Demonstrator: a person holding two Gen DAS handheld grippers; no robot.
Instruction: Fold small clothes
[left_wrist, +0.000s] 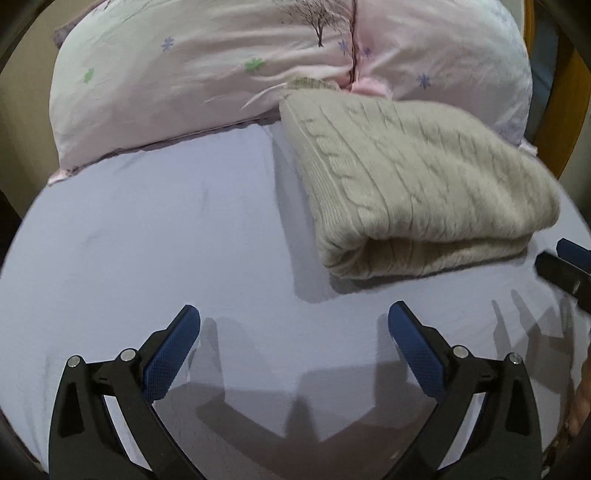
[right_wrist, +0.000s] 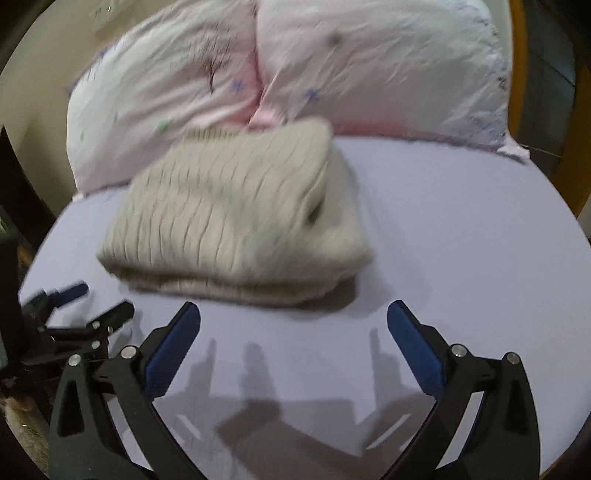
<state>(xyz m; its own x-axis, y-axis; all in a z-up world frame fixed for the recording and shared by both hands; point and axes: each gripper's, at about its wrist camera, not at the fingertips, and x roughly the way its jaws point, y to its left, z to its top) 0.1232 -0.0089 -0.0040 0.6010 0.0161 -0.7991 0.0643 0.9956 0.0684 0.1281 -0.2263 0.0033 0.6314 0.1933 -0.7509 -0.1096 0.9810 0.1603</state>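
A beige cable-knit sweater (left_wrist: 417, 184) lies folded in a thick stack on the lavender bed sheet (left_wrist: 155, 236), up against the pillows. It also shows in the right wrist view (right_wrist: 236, 218), blurred. My left gripper (left_wrist: 293, 314) is open and empty, hovering over the bare sheet in front and to the left of the sweater. My right gripper (right_wrist: 293, 314) is open and empty, just in front of the sweater's near folded edge. The left gripper also appears at the left of the right wrist view (right_wrist: 92, 299), open. The right gripper's fingertips (left_wrist: 565, 262) show at the right edge of the left wrist view.
Two pink floral pillows (left_wrist: 207, 74) lie behind the sweater, also in the right wrist view (right_wrist: 369, 70). A wooden bed frame (left_wrist: 565, 103) stands at the far right. The lavender sheet (right_wrist: 461, 258) extends to the right of the sweater.
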